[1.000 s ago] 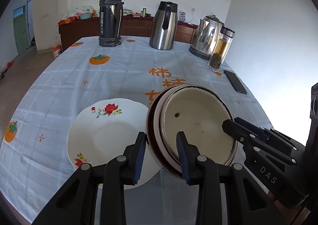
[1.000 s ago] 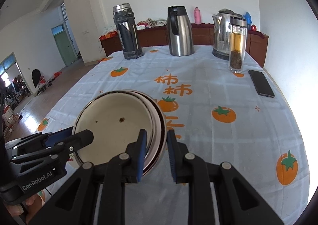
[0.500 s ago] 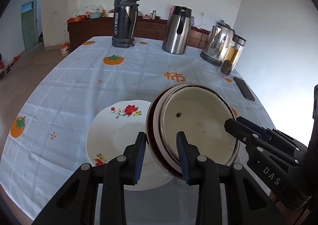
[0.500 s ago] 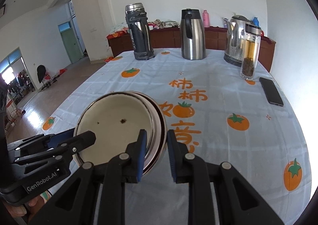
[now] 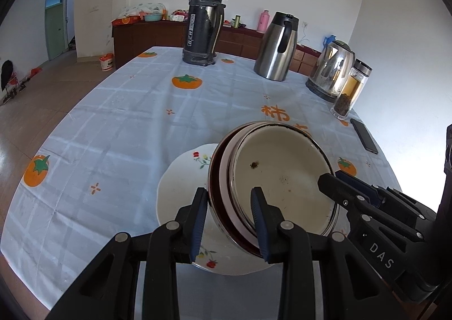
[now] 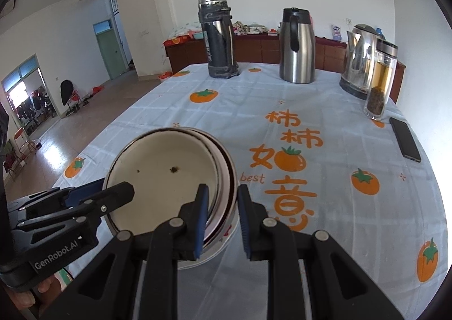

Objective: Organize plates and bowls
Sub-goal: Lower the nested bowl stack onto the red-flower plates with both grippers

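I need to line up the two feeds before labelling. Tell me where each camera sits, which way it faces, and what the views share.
Left wrist: on the left gripper, looking down its fingers across the table; jaws clamp the left rim of the stacked bowls over the floral plate; the right gripper shows at right.
Right wrist: on the right gripper, facing likewise; jaws clamp the bowls' right rim; the left gripper and a hand show at lower left.
Shared: bowls, dark flask, steel jug, kettle, phone.

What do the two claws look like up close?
Both are black plastic claws with blue ribbed pads and round silver pivot pins. The left claw bears white "GenRobot.AI" lettering, seen from the right wrist camera. The right claw bears white "DAS" lettering, seen from the left wrist camera.
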`<control>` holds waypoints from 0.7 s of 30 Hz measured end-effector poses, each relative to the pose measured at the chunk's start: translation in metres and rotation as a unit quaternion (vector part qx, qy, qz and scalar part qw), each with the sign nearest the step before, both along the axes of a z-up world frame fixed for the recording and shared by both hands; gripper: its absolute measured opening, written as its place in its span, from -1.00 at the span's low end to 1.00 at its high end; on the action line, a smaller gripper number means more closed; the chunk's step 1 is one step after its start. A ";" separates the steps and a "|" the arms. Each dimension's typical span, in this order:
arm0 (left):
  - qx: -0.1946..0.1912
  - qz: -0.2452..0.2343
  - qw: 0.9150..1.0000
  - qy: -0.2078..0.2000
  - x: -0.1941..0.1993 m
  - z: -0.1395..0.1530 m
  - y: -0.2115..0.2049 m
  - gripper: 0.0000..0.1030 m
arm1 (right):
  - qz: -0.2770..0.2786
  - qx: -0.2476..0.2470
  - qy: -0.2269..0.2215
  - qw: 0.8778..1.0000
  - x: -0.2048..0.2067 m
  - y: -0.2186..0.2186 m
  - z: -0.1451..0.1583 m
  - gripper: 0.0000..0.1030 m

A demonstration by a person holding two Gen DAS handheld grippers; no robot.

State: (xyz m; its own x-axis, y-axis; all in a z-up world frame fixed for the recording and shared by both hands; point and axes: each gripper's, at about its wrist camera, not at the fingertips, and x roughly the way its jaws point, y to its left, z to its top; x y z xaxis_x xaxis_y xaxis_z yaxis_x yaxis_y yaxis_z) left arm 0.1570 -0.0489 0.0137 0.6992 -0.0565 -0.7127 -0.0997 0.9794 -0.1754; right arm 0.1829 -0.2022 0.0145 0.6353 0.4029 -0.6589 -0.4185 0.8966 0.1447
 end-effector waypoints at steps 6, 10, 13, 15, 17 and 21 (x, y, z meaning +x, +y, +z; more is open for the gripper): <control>-0.002 0.009 1.000 0.002 0.002 -0.003 0.010 -0.34 | 0.006 -0.003 0.004 1.000 0.003 0.010 -0.005 -0.59; -0.004 0.011 1.000 0.006 0.004 -0.006 0.015 -0.34 | 0.008 -0.009 0.006 1.000 0.005 0.016 -0.005 -0.59; -0.006 0.013 1.000 0.009 0.005 -0.009 0.018 -0.34 | 0.010 -0.014 0.007 1.000 0.006 0.021 -0.007 -0.59; -0.008 0.014 1.000 0.011 0.006 -0.010 0.020 -0.34 | 0.011 -0.016 0.008 1.000 0.007 0.023 -0.007 -0.59; -0.009 0.014 1.000 0.013 0.007 -0.011 0.022 -0.34 | 0.012 -0.018 0.010 1.000 0.008 0.025 -0.008 -0.59; -0.010 0.015 1.000 0.016 0.009 -0.014 0.023 -0.34 | 0.013 -0.023 0.012 1.000 0.010 0.027 -0.011 -0.59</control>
